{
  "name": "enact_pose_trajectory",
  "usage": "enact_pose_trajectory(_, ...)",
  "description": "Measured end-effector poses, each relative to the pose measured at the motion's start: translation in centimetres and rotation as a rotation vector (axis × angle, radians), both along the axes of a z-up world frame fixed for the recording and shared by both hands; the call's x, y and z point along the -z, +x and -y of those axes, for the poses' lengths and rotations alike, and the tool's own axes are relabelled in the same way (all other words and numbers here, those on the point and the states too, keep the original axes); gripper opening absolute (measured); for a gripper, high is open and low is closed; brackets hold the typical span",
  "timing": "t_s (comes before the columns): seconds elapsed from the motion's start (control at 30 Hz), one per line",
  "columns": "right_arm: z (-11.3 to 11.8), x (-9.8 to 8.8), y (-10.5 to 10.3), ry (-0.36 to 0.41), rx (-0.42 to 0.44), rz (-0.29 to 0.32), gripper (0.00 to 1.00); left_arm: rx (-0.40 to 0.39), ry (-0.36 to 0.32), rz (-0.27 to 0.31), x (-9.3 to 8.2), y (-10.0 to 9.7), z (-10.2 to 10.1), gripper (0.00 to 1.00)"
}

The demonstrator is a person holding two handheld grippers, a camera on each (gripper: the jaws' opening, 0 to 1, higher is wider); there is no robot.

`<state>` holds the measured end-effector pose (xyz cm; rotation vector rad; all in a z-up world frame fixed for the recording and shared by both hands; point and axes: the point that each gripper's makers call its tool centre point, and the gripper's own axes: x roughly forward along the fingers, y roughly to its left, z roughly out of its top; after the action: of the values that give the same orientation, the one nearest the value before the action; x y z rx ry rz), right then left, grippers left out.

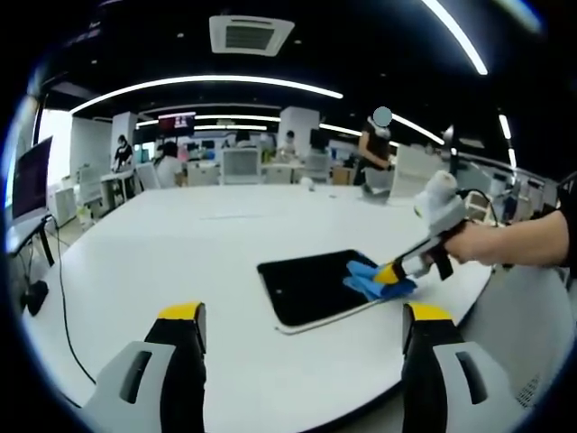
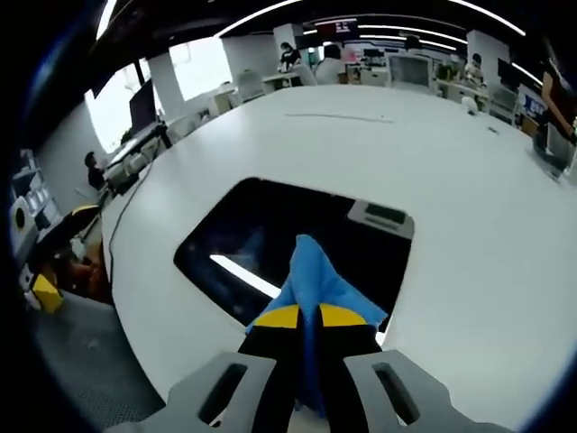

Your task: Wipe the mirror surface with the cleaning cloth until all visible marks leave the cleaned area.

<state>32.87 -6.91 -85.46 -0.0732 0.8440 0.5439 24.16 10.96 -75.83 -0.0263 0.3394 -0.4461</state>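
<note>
We are wiping: our right gripper [image 1: 397, 272] is pinching the blue cleaning cloth [image 2: 317, 284] against the mirror's [image 1: 311, 287] right edge, near the white table's [image 1: 180, 244] near rim. Our left gripper [image 1: 306, 329] is hanging spread and empty. Next we judge the cloth must sweep left across the glass

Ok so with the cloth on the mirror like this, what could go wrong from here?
The mirror lies near the table edge and nothing holds it: the left gripper hangs open above the table, apart from it. A hard stroke could slide it toward that edge.

The right gripper pinches the blue cloth with only a small fold ahead of the tips, so the yellow fingertips might scrape the glass.
</note>
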Motion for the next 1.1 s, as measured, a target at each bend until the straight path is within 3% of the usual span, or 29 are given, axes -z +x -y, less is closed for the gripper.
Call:
enact_pose_trajectory(0.57,-5.6,-0.2,-0.2,0.057,-0.085,0.018,0.01,0.007,0.008,-0.002,0.1,0.0,0.1,0.88)
enact_pose_trajectory(1.1,-7.9,0.0,0.2,0.093,-0.093,-0.017,0.01,0.013,0.042,-0.022,0.6,-0.2,0.0,0.87)
